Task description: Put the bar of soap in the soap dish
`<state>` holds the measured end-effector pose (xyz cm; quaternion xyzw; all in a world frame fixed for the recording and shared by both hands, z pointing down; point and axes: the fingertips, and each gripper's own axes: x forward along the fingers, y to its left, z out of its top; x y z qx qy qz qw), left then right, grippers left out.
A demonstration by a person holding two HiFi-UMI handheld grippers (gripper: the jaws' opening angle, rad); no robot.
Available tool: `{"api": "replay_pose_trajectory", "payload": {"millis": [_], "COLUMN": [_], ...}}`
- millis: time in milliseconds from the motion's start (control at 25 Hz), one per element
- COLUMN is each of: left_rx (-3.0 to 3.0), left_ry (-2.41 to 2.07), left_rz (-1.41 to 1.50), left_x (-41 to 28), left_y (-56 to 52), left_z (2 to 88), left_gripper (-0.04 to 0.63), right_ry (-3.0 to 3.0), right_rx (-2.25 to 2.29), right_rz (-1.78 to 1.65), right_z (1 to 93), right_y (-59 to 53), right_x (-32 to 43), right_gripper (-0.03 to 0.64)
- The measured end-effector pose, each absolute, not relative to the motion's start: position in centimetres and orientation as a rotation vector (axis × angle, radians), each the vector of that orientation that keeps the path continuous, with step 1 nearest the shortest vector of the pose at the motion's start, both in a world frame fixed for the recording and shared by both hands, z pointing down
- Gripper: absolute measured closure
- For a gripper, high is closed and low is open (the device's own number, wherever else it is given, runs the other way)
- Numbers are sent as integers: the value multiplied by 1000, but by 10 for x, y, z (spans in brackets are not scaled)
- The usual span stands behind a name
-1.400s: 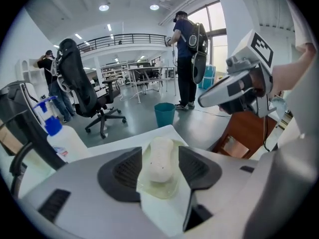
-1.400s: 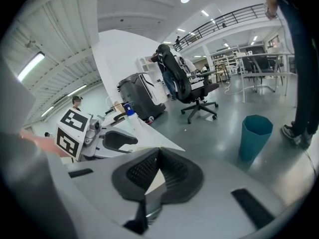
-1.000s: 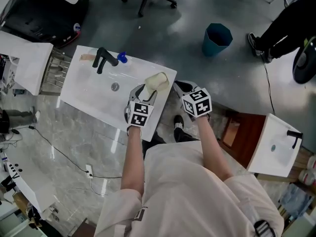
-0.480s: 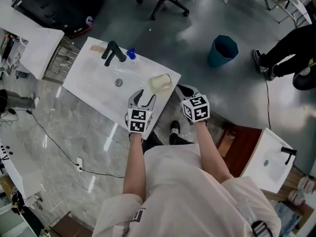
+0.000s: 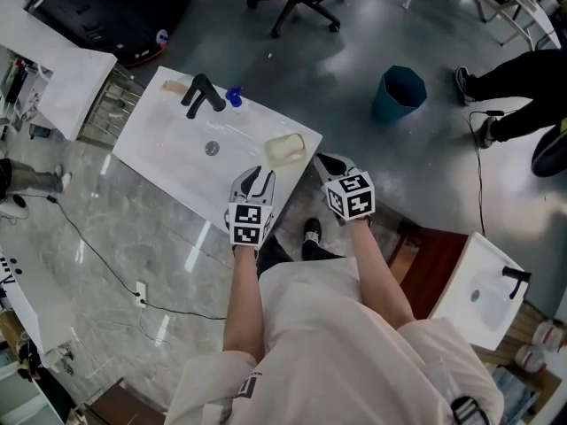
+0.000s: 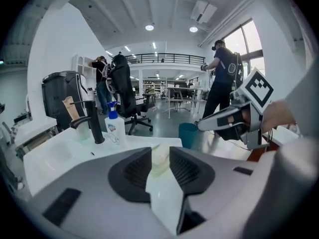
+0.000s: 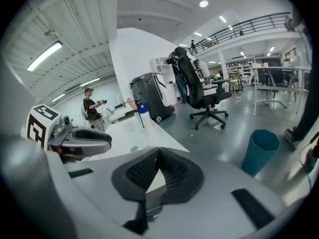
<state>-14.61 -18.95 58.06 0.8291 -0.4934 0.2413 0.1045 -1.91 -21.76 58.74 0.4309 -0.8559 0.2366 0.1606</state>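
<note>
The left gripper point(image 5: 260, 177) has just closed its jaws halfway, with nothing between them. The right gripper point(image 7: 158, 154) is pressed together, empty. Just ahead of the left one, the bar of soap point(image 5: 284, 149) lies on the corner of the white sink point(image 5: 164, 162). Farther stands the black faucet point(image 5: 200, 96), then a teal bin point(image 5: 398, 92) on the grey floor.

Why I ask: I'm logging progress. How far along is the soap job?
Apparently done: the pale cream bar of soap lies in its shallow pale dish on the white sink's corner. In hand: nothing; the left hand-held gripper stands clear, its jaws just closing on nothing. Left: nothing visible.
</note>
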Motion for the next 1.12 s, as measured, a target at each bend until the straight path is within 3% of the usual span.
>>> {"api": "replay_pose_trajectory", "payload": {"millis": [320, 720, 1120], "left_rx": [2424, 2362, 2307], "left_ry": [-1525, -1533, -1541], "left_rz": [655, 543, 629], "left_x": [-152, -155, -161], "left_y": [-188, -184, -178], "left_z": [569, 571, 585], "left_gripper": [588, 591, 591], "right_ry": [-2451, -2443, -2427], "right_rx": [1256, 1257, 1220], "right_rz": [693, 703, 721], "right_z": [585, 591, 600], "right_y": [-223, -225, -222], "right_x": [-13, -11, -12], "right_gripper": [612, 612, 612]}}
